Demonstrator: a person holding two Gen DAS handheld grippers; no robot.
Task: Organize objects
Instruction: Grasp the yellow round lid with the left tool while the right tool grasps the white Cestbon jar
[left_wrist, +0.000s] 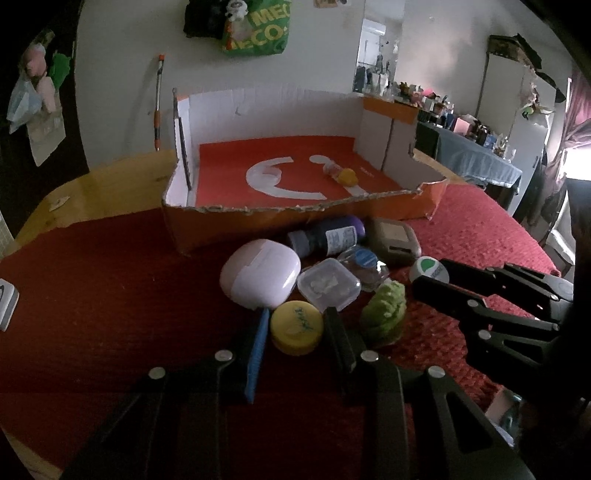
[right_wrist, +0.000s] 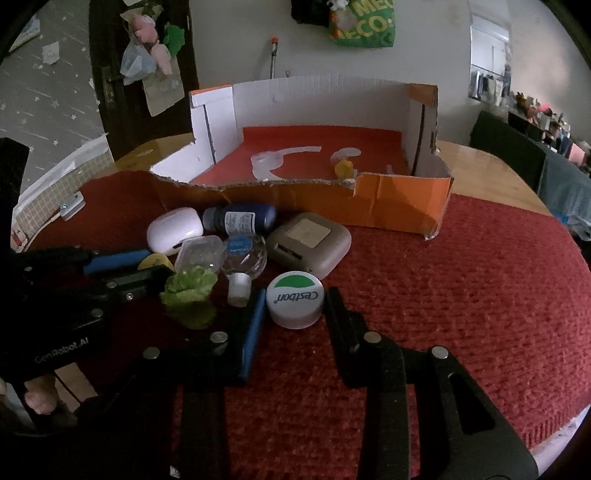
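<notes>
— On the red cloth (right_wrist: 461, 295) covering the table, just in front of the torn cardboard box (right_wrist: 402, 201), a small heap of things is waiting. What is each hand doing?

— The left gripper (left_wrist: 295, 332) is sitting with its jaws apart, one on each side of the yellow lid (left_wrist: 296, 326); whether they are touching it, I cannot tell. The right gripper (right_wrist: 295, 304) is doing the same around the white and green jar (right_wrist: 294, 300), jaws apart, not yet squeezing as far as I can judge.

— How are those two likely to handle?

— Both are looking like hard plastic discs, light and stiff, probably smooth on the rim. I am thinking the flat sides are the place to pinch, low enough that they are not popping upward.

— And the rest of the heap?

— The green crumpled thing (right_wrist: 190, 297) is looking soft, so it will probably be squashing under a grip. The clear bottle (right_wrist: 243, 256) and the clear little case (right_wrist: 199, 254) are lying against each other, with the dark blue bottle (right_wrist: 240, 219) and the white rounded case (right_wrist: 175, 229) behind them. The beige square case (right_wrist: 309, 243) is lying to the right of them; its rounded corners may be slipping, so the straight sides seem better.

— Anything in the box?

— A small yellow thing (right_wrist: 345, 168) is lying near the front wall.
</notes>
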